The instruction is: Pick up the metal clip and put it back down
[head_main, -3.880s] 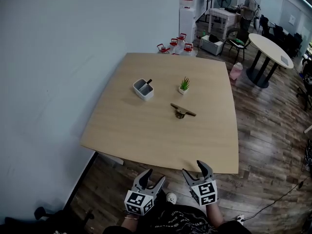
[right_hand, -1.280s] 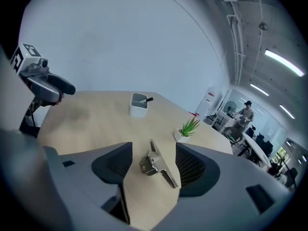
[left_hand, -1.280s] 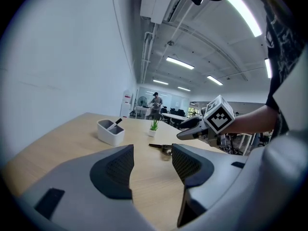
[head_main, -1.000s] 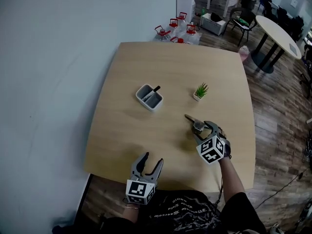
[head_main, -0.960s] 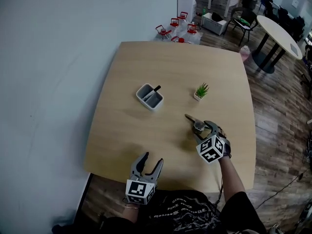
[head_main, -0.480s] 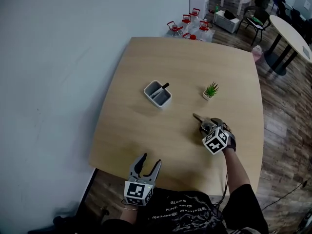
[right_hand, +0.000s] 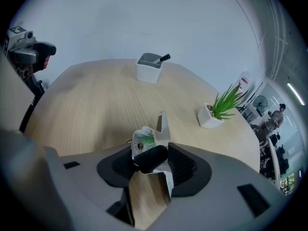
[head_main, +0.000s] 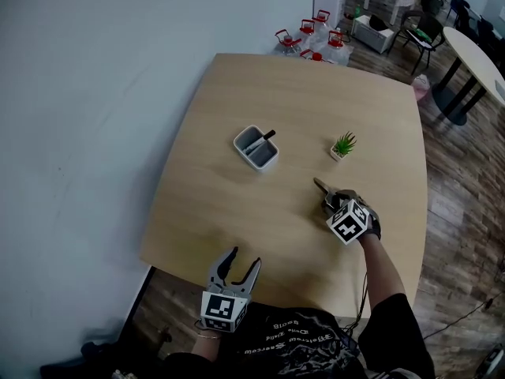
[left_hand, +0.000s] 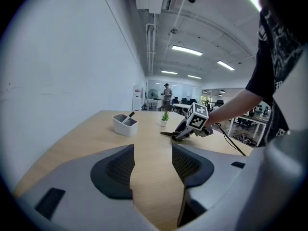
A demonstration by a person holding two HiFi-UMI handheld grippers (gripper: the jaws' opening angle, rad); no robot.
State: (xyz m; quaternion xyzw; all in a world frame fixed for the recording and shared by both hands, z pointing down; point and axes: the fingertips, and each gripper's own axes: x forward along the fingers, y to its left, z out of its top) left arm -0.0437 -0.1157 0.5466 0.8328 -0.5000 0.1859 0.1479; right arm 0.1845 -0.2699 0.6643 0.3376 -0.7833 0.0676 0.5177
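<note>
The metal clip [head_main: 320, 187] lies on the wooden table [head_main: 237, 212], right of the middle, with only its far tip showing past my right gripper [head_main: 330, 204]. In the right gripper view the shiny clip [right_hand: 155, 137] with its black handle stands between the pads, which are closing and touch it on both sides. My left gripper [head_main: 234, 260] hovers at the table's near edge, open, with nothing between its fingers [left_hand: 120, 170]. From the left gripper view, the right gripper [left_hand: 180, 134] rests low on the table over the clip [left_hand: 167, 134].
A white pen holder [head_main: 256, 147] with a dark pen stands left of the middle. A small potted plant [head_main: 342, 147] is just beyond the clip. Several red-capped water jugs [head_main: 316, 42] sit on the floor past the far edge. A round table [head_main: 473, 61] stands at the right.
The right gripper reached from the near edge out to the clip, then stayed over it while its jaws narrowed around it. The left gripper barely moved.
</note>
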